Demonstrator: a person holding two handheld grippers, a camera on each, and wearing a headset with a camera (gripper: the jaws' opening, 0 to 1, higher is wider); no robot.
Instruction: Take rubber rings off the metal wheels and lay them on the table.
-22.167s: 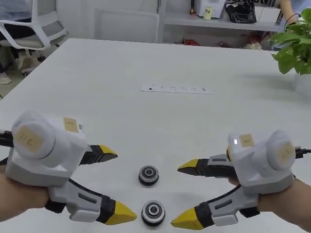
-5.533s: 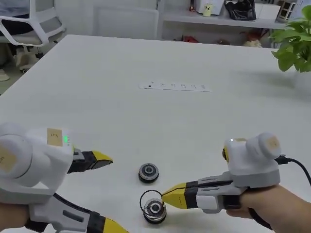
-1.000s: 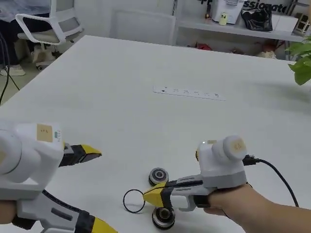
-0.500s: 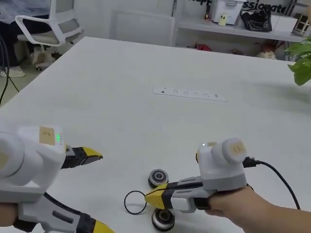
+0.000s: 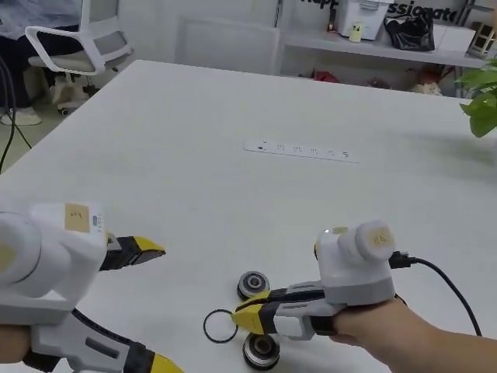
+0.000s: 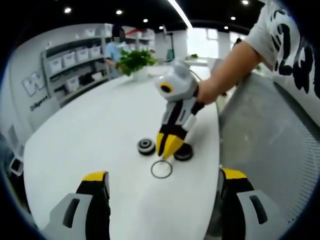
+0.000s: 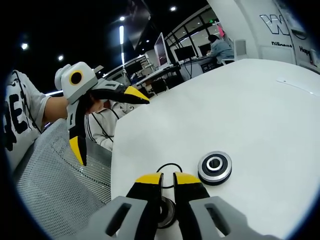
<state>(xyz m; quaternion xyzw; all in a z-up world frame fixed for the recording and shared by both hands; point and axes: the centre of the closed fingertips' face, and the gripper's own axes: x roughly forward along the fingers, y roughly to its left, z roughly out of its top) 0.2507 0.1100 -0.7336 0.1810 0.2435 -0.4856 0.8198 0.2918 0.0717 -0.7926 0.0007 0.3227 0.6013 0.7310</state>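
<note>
Your left gripper (image 5: 155, 307) sits low at the left of the head view, its yellow-tipped jaws spread wide: one tip points right, the other drops toward the bottom edge. In the left gripper view those jaws rise far apart, one at each side. Your right gripper (image 5: 245, 315) lies nearly level and points left, with its jaws drawn together to a single yellow point. The right gripper view shows only a sliver of gap between the tips. Your right hand (image 5: 380, 330) wraps the handle from behind, and the forearm (image 5: 454, 350) runs off to the lower right. Seen from the right gripper, your left gripper is held up and tilted, jaws agape — well apart from the right one.
</note>
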